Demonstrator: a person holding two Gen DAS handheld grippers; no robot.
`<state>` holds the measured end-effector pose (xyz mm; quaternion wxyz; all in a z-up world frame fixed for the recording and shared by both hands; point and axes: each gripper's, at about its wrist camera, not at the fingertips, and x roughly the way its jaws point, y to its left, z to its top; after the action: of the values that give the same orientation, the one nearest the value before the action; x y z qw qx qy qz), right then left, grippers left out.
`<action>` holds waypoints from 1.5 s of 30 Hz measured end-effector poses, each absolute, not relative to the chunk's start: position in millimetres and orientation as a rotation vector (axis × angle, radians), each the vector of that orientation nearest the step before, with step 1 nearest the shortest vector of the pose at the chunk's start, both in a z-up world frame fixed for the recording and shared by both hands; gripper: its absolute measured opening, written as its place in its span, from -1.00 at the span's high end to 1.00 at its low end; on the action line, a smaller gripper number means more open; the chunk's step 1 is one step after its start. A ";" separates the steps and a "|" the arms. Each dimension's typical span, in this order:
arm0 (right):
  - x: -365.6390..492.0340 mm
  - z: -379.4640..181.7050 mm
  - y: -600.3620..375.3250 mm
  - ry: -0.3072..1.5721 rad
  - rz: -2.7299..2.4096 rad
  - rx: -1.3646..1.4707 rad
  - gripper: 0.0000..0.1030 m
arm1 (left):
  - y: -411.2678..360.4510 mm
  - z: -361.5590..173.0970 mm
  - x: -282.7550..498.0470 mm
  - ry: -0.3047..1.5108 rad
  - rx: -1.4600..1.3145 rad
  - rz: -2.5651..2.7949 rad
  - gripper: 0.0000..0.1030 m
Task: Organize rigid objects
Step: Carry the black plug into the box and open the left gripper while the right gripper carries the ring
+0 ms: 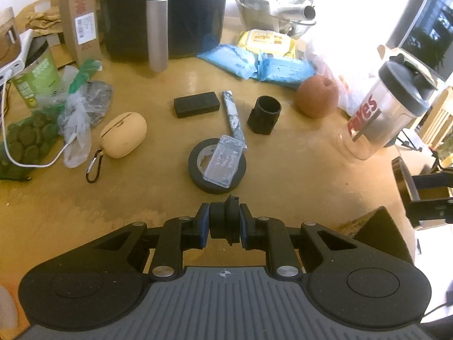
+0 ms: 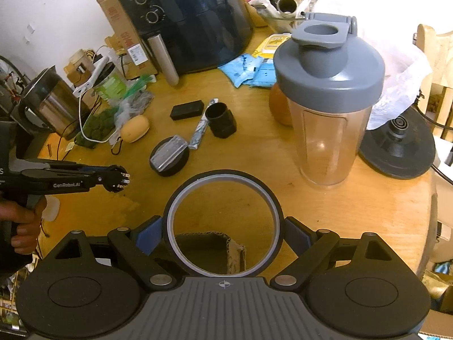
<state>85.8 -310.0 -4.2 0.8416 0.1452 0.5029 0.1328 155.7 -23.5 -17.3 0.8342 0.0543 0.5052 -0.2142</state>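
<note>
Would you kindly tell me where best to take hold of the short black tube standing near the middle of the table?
Grip the black tube across its round upper wall, coming from above. It stands upright with its open mouth up, and the table around it looks bare enough for a claw's fingers to straddle it.

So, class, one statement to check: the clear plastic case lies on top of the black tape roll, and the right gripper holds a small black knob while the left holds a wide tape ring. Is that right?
The grippers are swapped. The right wrist view shows the right gripper around the wide tape ring; the left wrist view shows the left gripper clamping the small black knob. The clear plastic case does lie on the black tape roll.
</note>
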 end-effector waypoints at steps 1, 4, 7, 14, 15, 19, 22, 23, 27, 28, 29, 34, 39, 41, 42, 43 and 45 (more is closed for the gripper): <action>85.0 -3.9 -309.7 1.062 0.285 0.305 -0.77 | -23.1 -15.2 152.9 1.068 0.110 -0.450 0.59; 82.8 -2.7 -309.6 1.059 0.295 0.300 -0.77 | -22.3 -9.4 145.3 1.060 0.095 -0.444 0.59; 79.8 -1.8 -311.0 1.058 0.302 0.298 -0.77 | -23.4 -2.4 136.3 1.052 0.086 -0.443 0.59; 72.2 -0.7 -309.4 1.059 0.324 0.287 -0.77 | -28.4 8.6 115.5 1.040 0.080 -0.443 0.59; 71.5 -0.6 -308.9 1.059 0.329 0.286 -0.77 | -29.0 9.8 112.3 1.041 0.079 -0.442 0.59; 67.2 -0.2 -306.4 1.062 0.351 0.283 -0.77 | -30.5 14.8 99.4 1.041 0.067 -0.437 0.59; 64.9 -0.2 -304.2 1.063 0.366 0.286 -0.77 | -31.7 18.8 89.5 1.040 0.060 -0.437 0.59; 64.3 -0.2 -303.7 1.064 0.372 0.288 -0.77 | -32.4 20.0 86.0 1.040 0.060 -0.438 0.59; 61.0 -0.1 -301.0 1.063 0.394 0.293 -0.77 | -34.8 23.0 71.3 1.048 0.055 -0.441 0.59; 60.1 0.2 -300.4 1.063 0.400 0.294 -0.77 | -35.1 23.1 67.9 1.051 0.054 -0.441 0.59; 59.3 0.4 -300.1 1.063 0.404 0.294 -0.77 | -35.5 23.3 64.0 1.055 0.051 -0.441 0.59; 55.0 1.8 -297.2 1.060 0.427 0.284 -0.77 | -36.8 21.3 45.5 1.072 0.042 -0.437 0.59; 50.3 2.7 -296.3 1.059 0.446 0.275 -0.77 | -36.8 17.3 29.6 1.090 0.038 -0.426 0.59; 48.3 3.2 -296.7 1.058 0.453 0.272 -0.77 | -36.6 15.3 24.2 1.097 0.036 -0.420 0.59; 47.2 3.5 -297.4 1.059 0.456 0.271 -0.77 | -36.7 14.3 21.6 1.099 0.037 -0.415 0.59; 46.3 3.5 -297.5 1.059 0.460 0.269 -0.77 | -37.0 13.5 19.7 1.099 0.041 -0.407 0.58; 44.5 3.4 -297.2 1.060 0.466 0.266 -0.77 | -37.9 13.2 13.8 1.088 0.060 -0.383 0.58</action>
<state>44.5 -297.2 3.4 0.8286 0.1255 0.4994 0.2196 13.8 -37.9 13.2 0.8378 0.0282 0.5143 -0.1809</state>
